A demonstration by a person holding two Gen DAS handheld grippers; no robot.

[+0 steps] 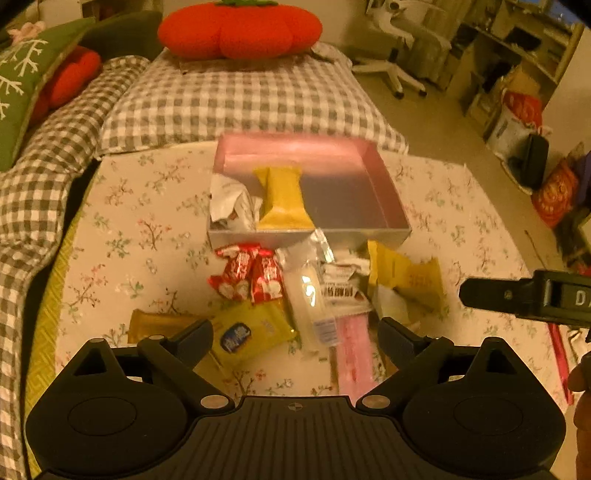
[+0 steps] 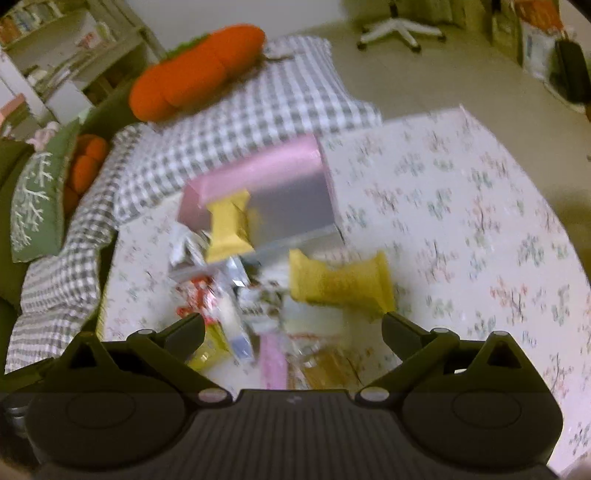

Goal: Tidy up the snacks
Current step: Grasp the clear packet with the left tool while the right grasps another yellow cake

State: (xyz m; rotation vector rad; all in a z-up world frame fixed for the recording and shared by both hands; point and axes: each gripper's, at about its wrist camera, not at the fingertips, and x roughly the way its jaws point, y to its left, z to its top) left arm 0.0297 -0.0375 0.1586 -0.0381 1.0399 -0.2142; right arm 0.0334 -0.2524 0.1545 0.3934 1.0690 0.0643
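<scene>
A pink open box (image 1: 389, 201) sits mid-table with a yellow packet (image 1: 284, 201) and a crumpled white wrapper (image 1: 231, 205) inside. In front of it lies a loose pile: red packets (image 1: 245, 275), a clear tube (image 1: 308, 295), a yellow pack with a blue logo (image 1: 247, 332), a pink packet (image 1: 352, 354) and another yellow packet (image 1: 410, 277). My left gripper (image 1: 295, 332) hovers open above the pile, holding nothing. One finger of the right gripper (image 1: 491, 293) shows at the right. In the blurred right wrist view my right gripper (image 2: 291, 326) is open and empty over the pile, near the loose yellow packet (image 2: 340, 282) and the box (image 2: 255, 166).
A floral cloth (image 1: 140, 206) covers the table. Behind it stands a checked bench cushion (image 1: 243, 99) bearing an orange pumpkin pillow (image 1: 240, 29). A green cushion (image 1: 22, 81) lies at the left. On the floor at the right are an office chair base (image 1: 391, 70) and bags (image 1: 554, 192).
</scene>
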